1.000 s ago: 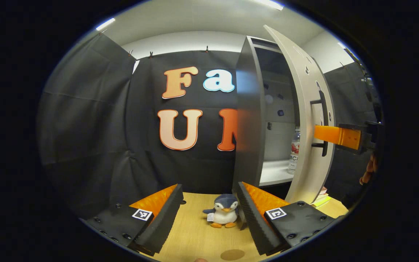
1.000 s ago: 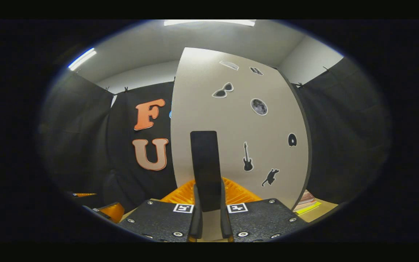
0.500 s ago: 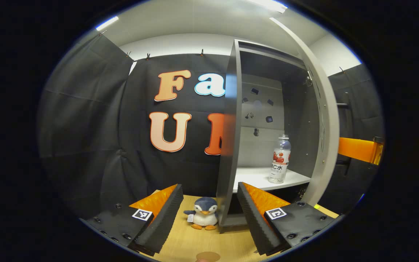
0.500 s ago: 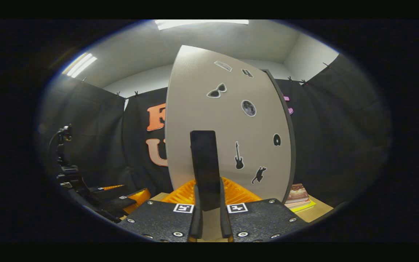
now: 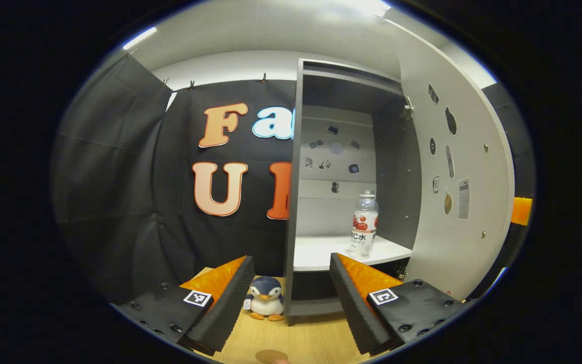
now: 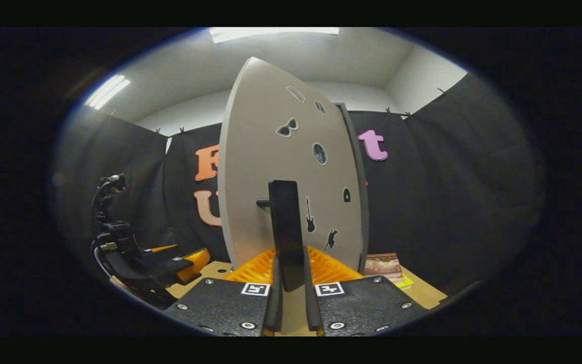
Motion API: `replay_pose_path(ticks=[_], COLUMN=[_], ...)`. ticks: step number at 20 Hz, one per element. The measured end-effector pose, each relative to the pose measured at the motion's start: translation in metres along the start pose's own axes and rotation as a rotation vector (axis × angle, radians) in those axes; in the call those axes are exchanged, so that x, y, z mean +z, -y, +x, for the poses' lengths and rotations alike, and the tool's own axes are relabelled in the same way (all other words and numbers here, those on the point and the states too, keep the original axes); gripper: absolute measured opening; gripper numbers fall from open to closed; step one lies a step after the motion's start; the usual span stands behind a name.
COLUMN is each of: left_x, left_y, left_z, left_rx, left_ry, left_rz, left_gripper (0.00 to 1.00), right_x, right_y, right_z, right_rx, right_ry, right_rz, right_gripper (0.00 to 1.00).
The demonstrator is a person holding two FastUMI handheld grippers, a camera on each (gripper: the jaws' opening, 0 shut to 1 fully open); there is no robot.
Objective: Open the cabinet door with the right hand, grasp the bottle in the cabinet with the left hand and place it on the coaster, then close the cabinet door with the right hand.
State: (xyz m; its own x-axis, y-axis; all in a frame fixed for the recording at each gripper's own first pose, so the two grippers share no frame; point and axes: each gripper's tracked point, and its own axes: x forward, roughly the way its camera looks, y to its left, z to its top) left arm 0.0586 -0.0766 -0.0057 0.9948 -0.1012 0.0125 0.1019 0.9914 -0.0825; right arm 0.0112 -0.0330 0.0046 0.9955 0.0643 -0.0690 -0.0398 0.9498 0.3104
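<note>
- Bottle (image 5: 363, 224): clear plastic, red-and-white label, upright on white cabinet shelf (image 5: 321, 251).
- Left gripper (image 5: 291, 296): fingers spread, empty.
- Right gripper (image 6: 291, 298): fingers clamped on door handle (image 6: 287, 232).

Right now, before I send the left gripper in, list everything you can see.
cabinet: one, grey, on the table, standing open
cabinet door: one, pale grey with stickers, swung wide
door handle: one, black, on the door's outer face
bottle: one, clear with red label, upright on the cabinet shelf
penguin toy: one, blue and white, on the table beside the cabinet
coaster: one, brown, on the table's near edge
books: small stack, behind the door
table: one, light wood
left gripper: open
right gripper: shut on door handle
</note>
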Motion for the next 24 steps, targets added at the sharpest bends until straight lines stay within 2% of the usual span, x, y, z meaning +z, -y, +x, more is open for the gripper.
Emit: replay_pose_path(ticks=[2,3,4,5,6,7,8,9,10,11,13,15,18,21,24], left_x=[0.005,0.005,0.005,0.003,0.003,0.002,0.002,0.002,0.002,0.002,0.004,0.001,-0.002,-0.002,-0.003], left_y=[0.007,0.012,0.019,0.025,0.031,0.037,0.044,0.052,0.059,0.067,0.080,0.094,0.104,0.113,0.122], left_z=[-0.002,-0.002,-0.001,0.000,-0.001,-0.001,-0.003,-0.004,-0.005,-0.005,-0.009,-0.013,-0.020,-0.025,-0.024], left_rx=[-0.009,-0.014,-0.023,-0.032,-0.039,-0.047,-0.055,-0.063,-0.072,-0.080,-0.087,-0.085,-0.062,-0.043,-0.040], left_ry=[0.008,0.009,0.007,0.002,0.000,-0.003,-0.005,-0.005,-0.004,-0.003,0.002,-0.001,-0.008,-0.010,-0.016], left_rz=[0.005,0.003,-0.001,-0.005,-0.008,-0.011,-0.011,-0.008,-0.006,-0.002,0.004,0.010,0.012,0.013,0.005], left_gripper=[0.99,0.99,0.99,0.99,0.97,0.97,0.97,0.97,0.97,0.97,0.97,0.97,0.97,0.97,0.97], right_x=[0.001,0.000,0.000,0.001,0.004,0.006,0.008,0.010,0.009,0.008,0.012,0.012,0.011,0.009,0.007], right_y=[0.018,0.025,0.032,0.043,0.059,0.074,0.089,0.102,0.116,0.131,0.155,0.161,0.162,0.166,0.161], right_z=[-0.008,-0.010,-0.013,-0.016,-0.022,-0.027,-0.031,-0.033,-0.035,-0.034,-0.035,-0.033,-0.027,-0.026,-0.030], right_rx=[-0.049,-0.067,-0.082,-0.102,-0.122,-0.135,-0.142,-0.144,-0.145,-0.146,-0.111,-0.050,0.053,0.055,0.040], right_ry=[0.000,-0.001,-0.003,0.000,0.003,0.007,0.015,0.018,0.013,0.013,0.016,0.019,0.026,0.033,0.027], right_rz=[-0.003,-0.008,-0.026,-0.042,-0.058,-0.075,-0.088,-0.102,-0.117,-0.130,-0.079,-0.008,0.021,-0.054,-0.088], right_gripper=[0.18,0.12,0.16,0.10,0.11,0.05,0.12,0.06,0.10,0.05,0.03,0.00,0.09,0.10,0.02])
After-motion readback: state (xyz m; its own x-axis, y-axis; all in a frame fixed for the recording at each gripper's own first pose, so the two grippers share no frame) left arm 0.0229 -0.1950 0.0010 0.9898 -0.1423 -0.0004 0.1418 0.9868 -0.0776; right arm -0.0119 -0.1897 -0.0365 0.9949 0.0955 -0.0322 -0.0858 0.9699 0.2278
